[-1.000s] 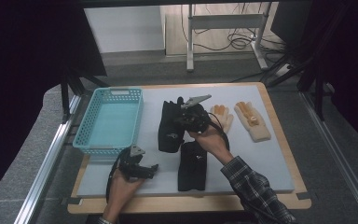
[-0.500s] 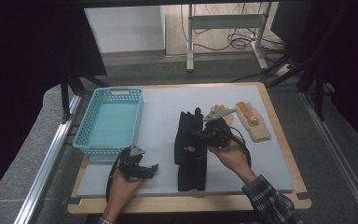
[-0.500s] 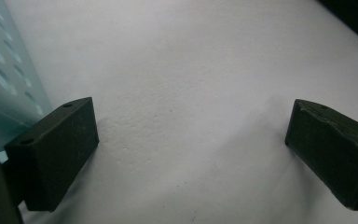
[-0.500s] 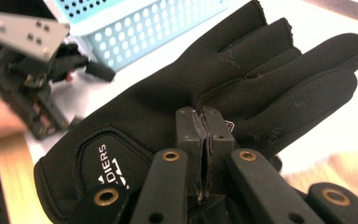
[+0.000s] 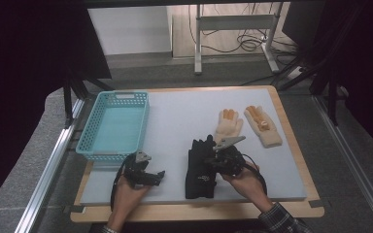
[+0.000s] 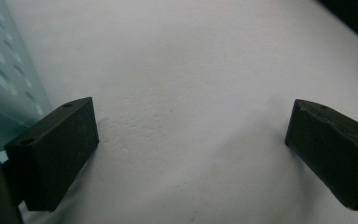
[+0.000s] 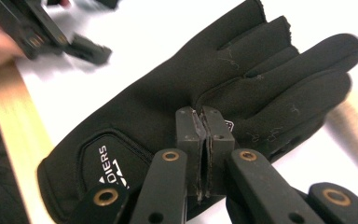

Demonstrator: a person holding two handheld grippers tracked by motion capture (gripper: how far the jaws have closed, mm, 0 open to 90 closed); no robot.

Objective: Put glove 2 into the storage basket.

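Black glove (image 5: pixel 200 167) lies flat on the pale mat of the bench (image 5: pixel 175 116), toward the near edge and right of centre; long axis runs near-to-far, fingers pointing away from the person, cuff toward the near edge. A second black glove may sit beneath it, but the stack is too dark in the high view to separate. Right claw (image 7: pixel 204 122) rests over the glove's palm side near the finger bases, jaws pressed together; whether any fabric is pinched between them cannot be made out. White lettering on the cuff tab is cut off, reading "DIERS". Right hand (image 5: pixel 243 178) grips that tool just beside the glove's right edge. Left claw (image 6: pixel 191 140) hovers low over bare mat, jaws wide apart, with the teal basket (image 5: pixel 116 125) wall at its left. Two cream gloves (image 5: pixel 247 124) lie farther back right, fingers pointing away, orange-tipped; details too small to read.
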